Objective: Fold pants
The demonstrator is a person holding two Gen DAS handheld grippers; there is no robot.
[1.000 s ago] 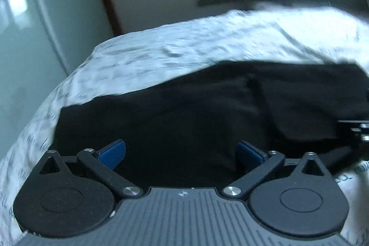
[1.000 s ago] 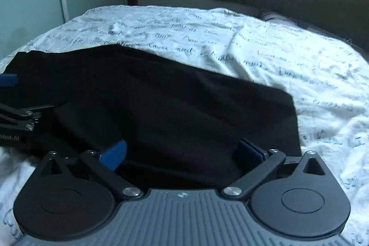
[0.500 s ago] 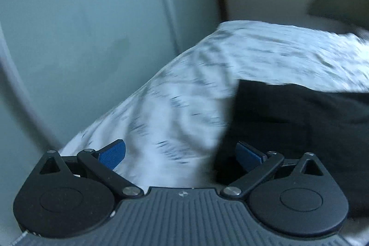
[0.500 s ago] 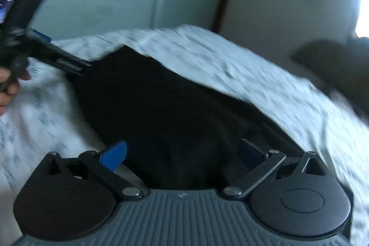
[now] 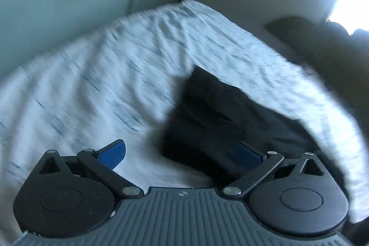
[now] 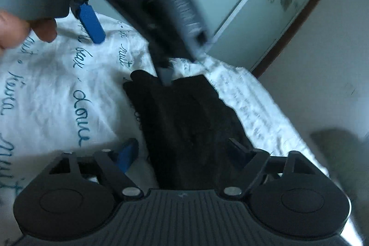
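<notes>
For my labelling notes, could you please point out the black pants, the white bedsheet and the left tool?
black pants (image 6: 184,121): right wrist view, middle of the cloth.
white bedsheet (image 5: 96,89): left wrist view, bare printed area.
left tool (image 5: 182,155): left wrist view, midway between fingertips.

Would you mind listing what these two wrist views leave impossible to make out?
- Pants, left wrist view: near end hidden behind the left gripper; motion blur hides the folds.
- Pants, right wrist view: far edge covered by the left gripper's body crossing the frame.
- Bedsheet writing, left wrist view: smeared by blur.
- Right gripper: contact with the cloth unclear.
</notes>
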